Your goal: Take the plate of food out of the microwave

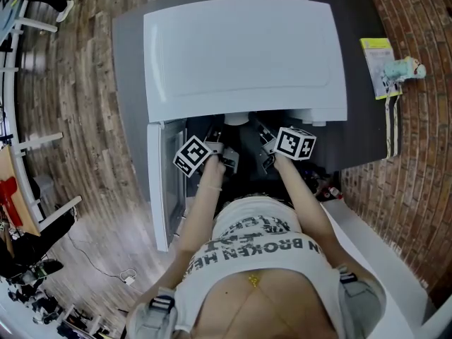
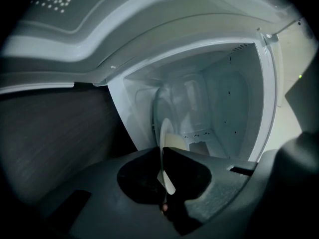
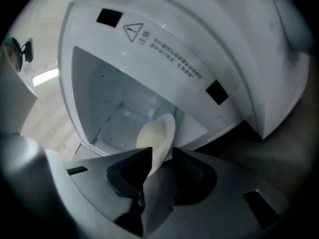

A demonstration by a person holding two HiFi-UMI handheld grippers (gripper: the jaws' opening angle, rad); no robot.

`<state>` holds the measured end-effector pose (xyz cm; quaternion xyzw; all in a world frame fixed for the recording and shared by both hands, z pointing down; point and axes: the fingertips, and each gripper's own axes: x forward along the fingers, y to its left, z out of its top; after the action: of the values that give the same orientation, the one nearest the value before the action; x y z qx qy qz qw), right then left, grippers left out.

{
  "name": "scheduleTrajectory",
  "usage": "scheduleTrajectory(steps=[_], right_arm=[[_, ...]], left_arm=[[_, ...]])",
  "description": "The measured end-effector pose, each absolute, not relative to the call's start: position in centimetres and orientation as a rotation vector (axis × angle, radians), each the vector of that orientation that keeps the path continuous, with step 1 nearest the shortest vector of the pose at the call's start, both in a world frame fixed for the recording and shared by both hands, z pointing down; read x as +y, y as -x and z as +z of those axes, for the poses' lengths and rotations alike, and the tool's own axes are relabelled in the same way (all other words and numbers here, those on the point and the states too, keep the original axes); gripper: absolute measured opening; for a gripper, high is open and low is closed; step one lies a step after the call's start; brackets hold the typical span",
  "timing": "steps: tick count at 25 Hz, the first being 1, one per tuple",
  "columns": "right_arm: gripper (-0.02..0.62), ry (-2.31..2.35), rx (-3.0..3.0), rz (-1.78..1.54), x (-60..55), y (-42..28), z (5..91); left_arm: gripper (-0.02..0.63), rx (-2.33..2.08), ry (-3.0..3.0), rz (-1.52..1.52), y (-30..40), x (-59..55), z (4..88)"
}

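Observation:
The white microwave (image 1: 244, 55) stands on a dark grey table, its door (image 1: 157, 189) swung open to the left. Both grippers reach into its front opening; the plate is hidden under the microwave's top in the head view. In the left gripper view the white plate (image 2: 164, 138) shows edge-on, and my left gripper (image 2: 163, 156) is shut on its rim. In the right gripper view the same plate (image 3: 163, 128) carries pale yellow food (image 3: 149, 136), and my right gripper (image 3: 159, 156) is shut on its opposite rim. The plate sits at the mouth of the cavity (image 3: 114, 103).
A yellow-green packet (image 1: 378, 58) and a small pale object (image 1: 406, 68) lie at the right edge of the grey table (image 1: 360, 62). Brick surface lies to the right, wood floor to the left. A white ledge (image 1: 381, 260) runs at lower right.

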<state>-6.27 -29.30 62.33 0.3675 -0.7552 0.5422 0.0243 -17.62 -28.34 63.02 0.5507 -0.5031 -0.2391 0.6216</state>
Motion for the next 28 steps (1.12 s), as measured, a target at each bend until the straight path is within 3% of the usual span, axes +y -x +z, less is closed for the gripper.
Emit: scheduleTrajectory(steps=[7,13,28], right_arm=[[0.098,-1.145,-2.313,1.825,-30.6,6.3,63.3],[0.058,-1.151,-2.302,1.815,-30.7,6.5,63.3],[0.055,-1.193,-2.299,1.828,-29.6,5.6,61.4]], left_arm=[[0.025,-1.148,-1.264,-0.536,17.2,-27.7,63.1],[0.026,-1.149,-1.267,-0.531,17.3,-27.4,62.9],[0.026,-1.155,-1.352,-0.529,16.5,-26.6,60.6]])
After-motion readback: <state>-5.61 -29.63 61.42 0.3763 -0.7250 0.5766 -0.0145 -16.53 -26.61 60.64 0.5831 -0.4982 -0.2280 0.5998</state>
